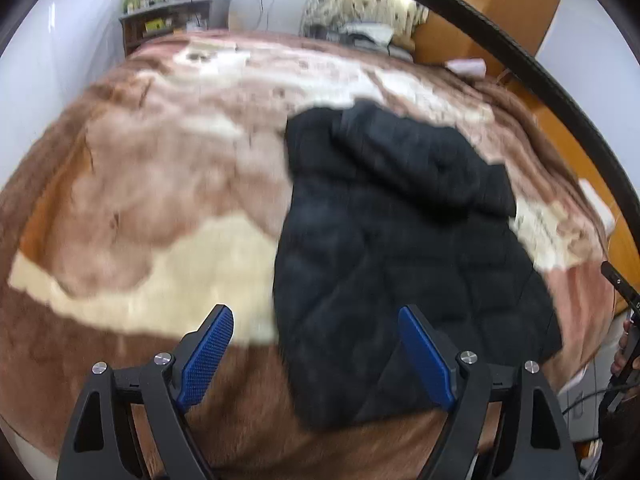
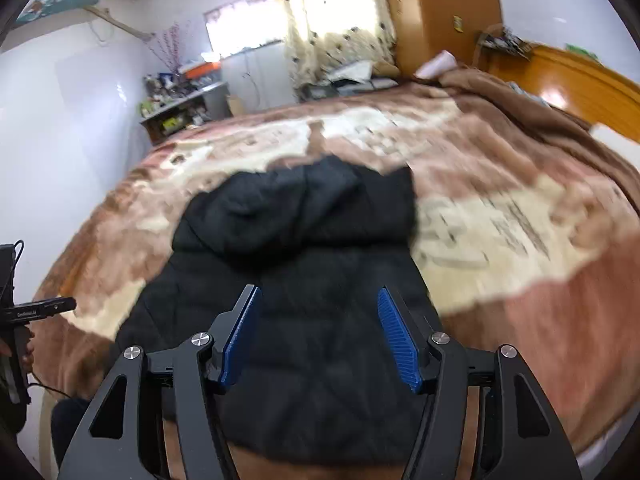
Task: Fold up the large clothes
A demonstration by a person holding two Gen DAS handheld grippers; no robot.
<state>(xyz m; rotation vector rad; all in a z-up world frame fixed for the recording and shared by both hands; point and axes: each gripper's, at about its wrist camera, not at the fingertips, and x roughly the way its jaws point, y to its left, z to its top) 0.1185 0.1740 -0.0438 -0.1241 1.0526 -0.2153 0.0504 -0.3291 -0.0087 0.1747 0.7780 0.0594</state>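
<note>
Lying flat on a bed blanket (image 2: 500,240) of brown, pink and cream patches, the black quilted jacket (image 2: 296,280) has its hood (image 2: 280,204) at the far end and its hem toward the cameras. The left gripper (image 1: 316,352) hangs above the jacket's near left edge with its blue pads (image 1: 206,356) spread wide, grasping nothing; one pad is over the blanket, the other over the jacket. The right gripper (image 2: 320,332) is likewise released, its fingers apart over the jacket's lower middle, and whether it touches the fabric cannot be told. Across the bed, against the white wall, a cluttered shelf unit (image 2: 180,112) holds small items too blurred to name. A floral curtain (image 2: 332,16) covers a bright window, with a tall wooden wardrobe (image 2: 436,12) beside it. A wooden headboard (image 2: 568,80) runs along the bed's right side.
</note>
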